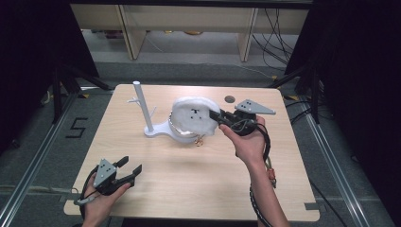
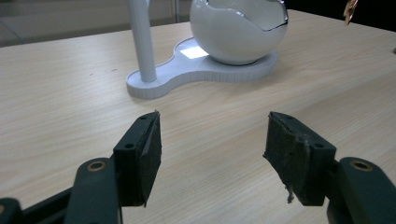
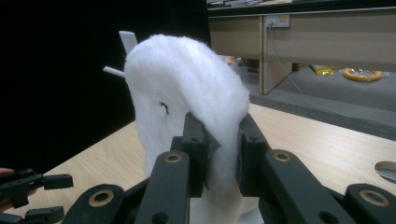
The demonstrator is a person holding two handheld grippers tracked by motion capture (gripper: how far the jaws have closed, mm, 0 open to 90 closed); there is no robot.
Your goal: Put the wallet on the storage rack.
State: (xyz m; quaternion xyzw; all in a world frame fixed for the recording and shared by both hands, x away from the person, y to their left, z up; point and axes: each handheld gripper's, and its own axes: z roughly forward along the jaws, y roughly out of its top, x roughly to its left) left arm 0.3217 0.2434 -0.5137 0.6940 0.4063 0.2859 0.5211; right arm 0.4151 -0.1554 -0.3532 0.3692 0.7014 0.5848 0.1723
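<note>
Pinching a fluffy white plush lid [image 3: 187,93], the right hand-held gripper [image 3: 219,154] clamps it.

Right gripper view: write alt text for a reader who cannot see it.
The right gripper has its two black jaws clamped on the edge of a fluffy white fur pad, held upright over a light wooden table. A white stand post peeks out behind the pad, and the left gripper shows at the lower left edge.
</note>
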